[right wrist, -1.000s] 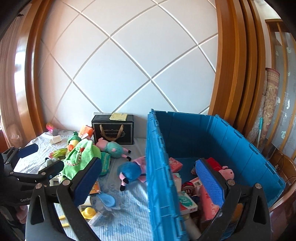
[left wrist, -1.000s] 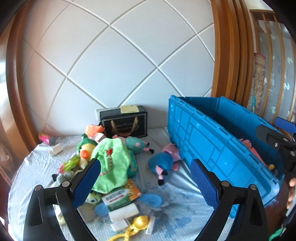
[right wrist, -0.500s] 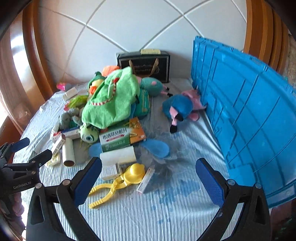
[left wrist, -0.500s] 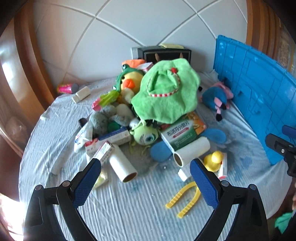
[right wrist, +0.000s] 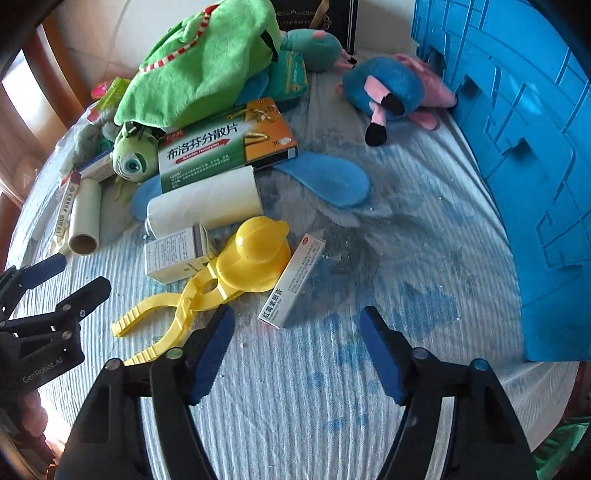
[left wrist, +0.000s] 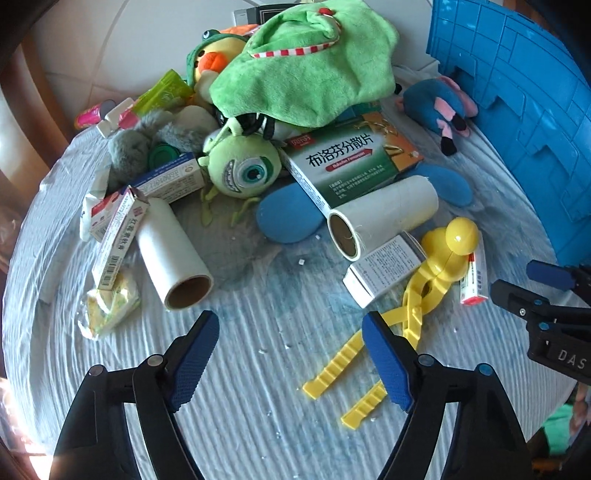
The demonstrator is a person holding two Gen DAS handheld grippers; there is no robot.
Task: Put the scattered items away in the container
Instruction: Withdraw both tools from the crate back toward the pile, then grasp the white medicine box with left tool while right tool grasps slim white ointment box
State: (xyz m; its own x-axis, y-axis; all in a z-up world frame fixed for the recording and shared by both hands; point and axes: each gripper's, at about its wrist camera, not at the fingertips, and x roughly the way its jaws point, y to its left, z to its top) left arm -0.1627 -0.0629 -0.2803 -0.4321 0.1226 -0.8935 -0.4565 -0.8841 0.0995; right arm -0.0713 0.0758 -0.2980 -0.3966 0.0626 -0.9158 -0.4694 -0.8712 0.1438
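Note:
The blue crate (left wrist: pixel 524 96) stands at the right of the table; it also shows in the right wrist view (right wrist: pixel 524 155). Scattered items lie left of it: a yellow duck-shaped tong (right wrist: pixel 236 269), a red-and-white ointment box (right wrist: pixel 291 282), a white box (right wrist: pixel 173 253), a white roll (right wrist: pixel 203 206), a green medicine box (right wrist: pixel 225 142), a one-eyed green plush (left wrist: pixel 240 168) and a green cloth (left wrist: pixel 306 62). My left gripper (left wrist: pixel 290 325) is open and empty, low over bare cloth before a second white roll (left wrist: pixel 171 251). My right gripper (right wrist: pixel 297 319) is open and empty, just before the ointment box.
A blue and pink plush (right wrist: pixel 395 88) lies against the crate wall. Blue flat pads (right wrist: pixel 328 177) lie on the wrinkled tablecloth. More small boxes (left wrist: pixel 118 232) and a yellow packet (left wrist: pixel 110 304) sit at the left. A black gift box (right wrist: pixel 325 14) stands at the back.
Both grippers have dropped and tilted down from looking at the crate and wall to close over the table. The items look much nearer. Nothing was picked up.

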